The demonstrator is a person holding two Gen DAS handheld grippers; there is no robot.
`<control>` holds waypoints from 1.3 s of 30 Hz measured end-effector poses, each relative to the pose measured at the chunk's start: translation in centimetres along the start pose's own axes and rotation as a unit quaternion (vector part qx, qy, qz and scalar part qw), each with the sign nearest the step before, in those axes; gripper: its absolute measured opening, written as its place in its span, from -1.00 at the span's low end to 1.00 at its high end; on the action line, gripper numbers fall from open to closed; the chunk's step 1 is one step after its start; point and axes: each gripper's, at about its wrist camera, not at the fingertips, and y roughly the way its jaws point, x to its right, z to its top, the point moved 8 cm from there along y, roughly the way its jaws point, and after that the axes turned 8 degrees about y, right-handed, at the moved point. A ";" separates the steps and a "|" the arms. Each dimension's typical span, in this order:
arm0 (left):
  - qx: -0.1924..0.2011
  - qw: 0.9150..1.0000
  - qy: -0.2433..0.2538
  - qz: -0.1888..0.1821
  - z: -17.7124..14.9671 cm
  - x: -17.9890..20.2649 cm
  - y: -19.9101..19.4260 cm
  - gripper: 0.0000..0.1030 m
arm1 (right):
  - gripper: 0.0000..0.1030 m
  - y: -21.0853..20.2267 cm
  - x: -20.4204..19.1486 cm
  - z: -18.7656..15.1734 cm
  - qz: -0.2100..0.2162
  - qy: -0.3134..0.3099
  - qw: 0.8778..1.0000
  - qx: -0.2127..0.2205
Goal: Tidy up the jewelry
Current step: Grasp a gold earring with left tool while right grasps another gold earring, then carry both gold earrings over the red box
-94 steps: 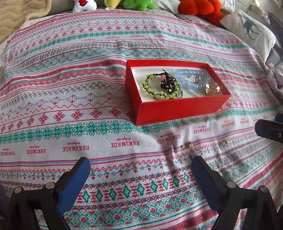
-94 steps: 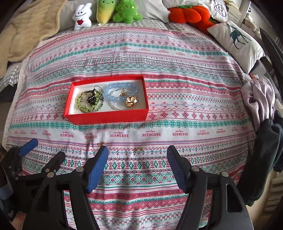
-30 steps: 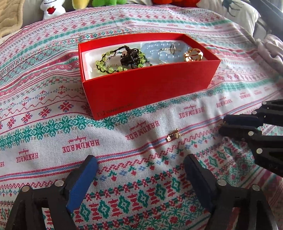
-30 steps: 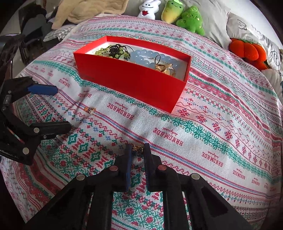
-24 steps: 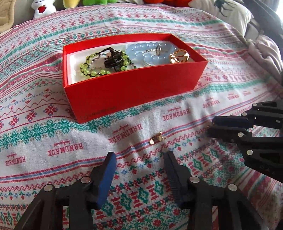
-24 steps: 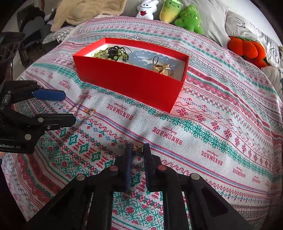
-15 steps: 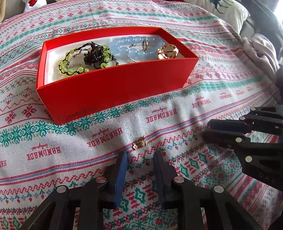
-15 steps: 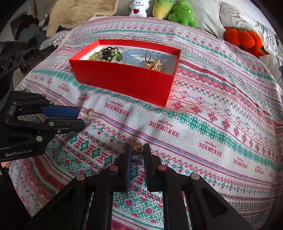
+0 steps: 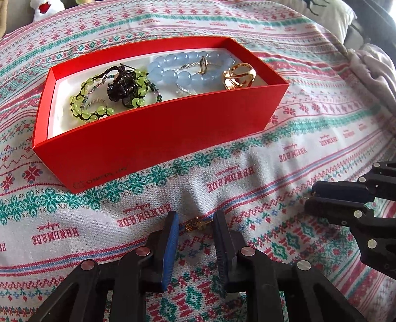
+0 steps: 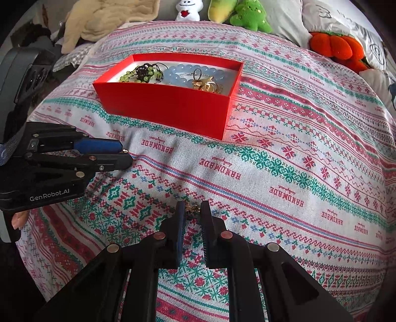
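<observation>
A red box (image 9: 158, 138) on the patterned bedspread holds a green bead bracelet (image 9: 99, 104), a black clip (image 9: 122, 86), a blue bead bracelet (image 9: 178, 70) and a gold ring (image 9: 238, 75). It also shows in the right wrist view (image 10: 170, 106). My left gripper (image 9: 195, 224) is low on the cloth, its jaws narrowed around a small gold earring (image 9: 198, 225). My right gripper (image 10: 192, 210) is shut on another small gold earring (image 10: 192, 209) at its fingertips. The left gripper (image 10: 121, 154) shows in the right wrist view, the right gripper (image 9: 309, 198) in the left wrist view.
Plush toys (image 10: 247, 14) and an orange pumpkin plush (image 10: 334, 47) lie at the bed's far end. A beige blanket (image 10: 104, 22) is at the far left. Pillows and a pale garment (image 9: 371, 67) lie at the right.
My left gripper has moved forward and down, and its jaws have narrowed around the earring. My right gripper stays shut on its earring.
</observation>
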 end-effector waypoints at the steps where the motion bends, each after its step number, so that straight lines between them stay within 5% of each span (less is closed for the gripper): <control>1: 0.001 1.000 0.004 0.002 0.1 0.0 0.0 -0.72 | -0.74 0.0 0.1 0.0 -0.001 0.002 1.000 0.000; 15: 0.015 1.000 0.021 0.005 0.0 0.0 -1.5 -0.86 | -0.74 -0.8 1.9 0.5 -0.012 0.045 0.999 -0.015; 26: 0.028 0.999 -0.033 -0.014 1.1 -1.7 -4.5 -0.86 | -0.74 -2.4 2.2 2.3 0.002 0.071 0.997 -0.005; 39: 0.065 0.994 -0.085 0.016 4.0 -4.9 -7.8 -0.86 | -0.74 -3.9 0.0 6.3 0.025 0.084 0.996 0.020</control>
